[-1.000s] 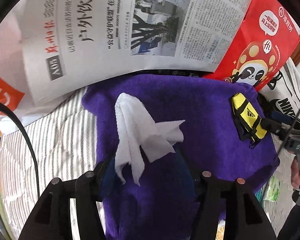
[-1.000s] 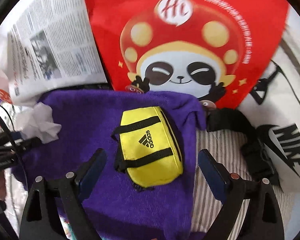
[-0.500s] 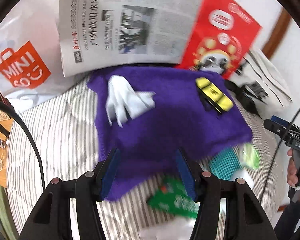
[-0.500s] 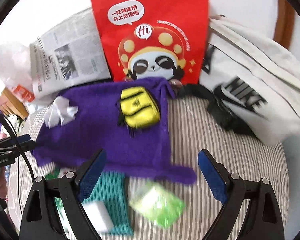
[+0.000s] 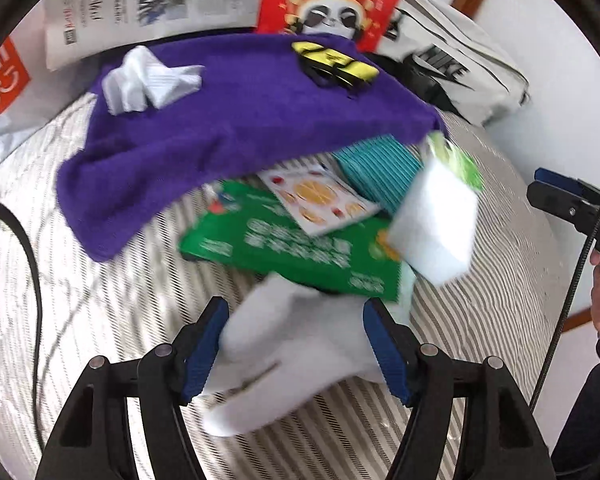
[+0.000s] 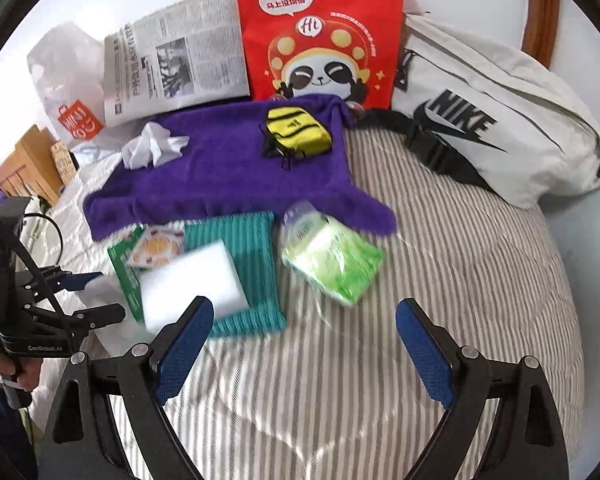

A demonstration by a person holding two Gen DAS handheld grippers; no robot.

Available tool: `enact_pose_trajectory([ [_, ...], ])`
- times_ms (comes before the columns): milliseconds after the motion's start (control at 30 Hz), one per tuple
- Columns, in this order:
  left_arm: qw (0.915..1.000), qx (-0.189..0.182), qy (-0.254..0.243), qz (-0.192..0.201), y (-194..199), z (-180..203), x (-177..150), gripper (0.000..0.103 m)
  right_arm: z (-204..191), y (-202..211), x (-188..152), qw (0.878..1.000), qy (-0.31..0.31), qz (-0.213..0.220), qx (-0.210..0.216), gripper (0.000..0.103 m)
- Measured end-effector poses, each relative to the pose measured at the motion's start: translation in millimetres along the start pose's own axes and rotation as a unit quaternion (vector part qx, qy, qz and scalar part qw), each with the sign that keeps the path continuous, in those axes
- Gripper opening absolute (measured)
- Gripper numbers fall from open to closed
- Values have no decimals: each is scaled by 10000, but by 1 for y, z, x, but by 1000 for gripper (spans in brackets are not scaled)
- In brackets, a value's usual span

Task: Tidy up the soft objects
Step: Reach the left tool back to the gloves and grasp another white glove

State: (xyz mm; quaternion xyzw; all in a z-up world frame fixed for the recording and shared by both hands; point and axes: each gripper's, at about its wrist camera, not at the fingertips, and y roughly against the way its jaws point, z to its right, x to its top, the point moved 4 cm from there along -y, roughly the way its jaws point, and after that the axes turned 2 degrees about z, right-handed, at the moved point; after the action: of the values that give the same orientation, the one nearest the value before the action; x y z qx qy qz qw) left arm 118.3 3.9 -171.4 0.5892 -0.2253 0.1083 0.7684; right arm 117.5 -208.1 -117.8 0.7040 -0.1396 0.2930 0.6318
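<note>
Sock [image 5: 296,344], white, limp and light, lies on the bed [image 6: 440,280] between the left tool's [image 5: 296,346] just-widened jaws, ungripped; pinch mid-body. Right tool [image 6: 304,350] gapes, empty.

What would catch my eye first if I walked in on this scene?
Probably the bright red panda bag standing at the back, with a purple towel spread before it on the striped bed. A small yellow pouch sits on the towel near a crumpled white tissue.
</note>
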Motion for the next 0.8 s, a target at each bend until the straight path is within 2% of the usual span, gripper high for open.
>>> enact_pose_trajectory([
  [67, 9999, -71, -123, -3, -2, 8, -7, 76, 4, 1, -10, 9999, -7, -35, -115, 92],
  [233, 9988, -16, -493, 20, -2, 29, -15, 82, 17, -1, -31, 9995, -240, -187, -93, 92],
  [400, 9949, 369, -935, -30, -8, 50, -21, 87, 33, -6, -46, 9982, -515, -301, -89, 92],
  [500, 9900, 764, -1187, 9, -16, 58, -24, 87, 40, -5, -49, 9977, -583, -295, -151, 92],
  [600, 9891, 756, -1255, 160, -14, 60, -24, 73, 45, -4, -51, 9975, -628, -261, -198, 92],
  [633, 9905, 690, -1176, 186, -13, 58, -24, 62, 46, -5, -52, 9974, -654, -263, -177, 92],
  [667, 9909, 717, -1114, 250, -11, 55, -23, 47, 46, -6, -52, 9972, -676, -263, -154, 92],
  [733, 9910, 730, -1073, 315, -6, 51, -22, 30, 46, -7, -52, 9971, -691, -274, -136, 92],
  [800, 9932, 528, -986, 325, 0, 47, -22, 25, 44, -8, -51, 9973, -678, -257, -100, 92],
])
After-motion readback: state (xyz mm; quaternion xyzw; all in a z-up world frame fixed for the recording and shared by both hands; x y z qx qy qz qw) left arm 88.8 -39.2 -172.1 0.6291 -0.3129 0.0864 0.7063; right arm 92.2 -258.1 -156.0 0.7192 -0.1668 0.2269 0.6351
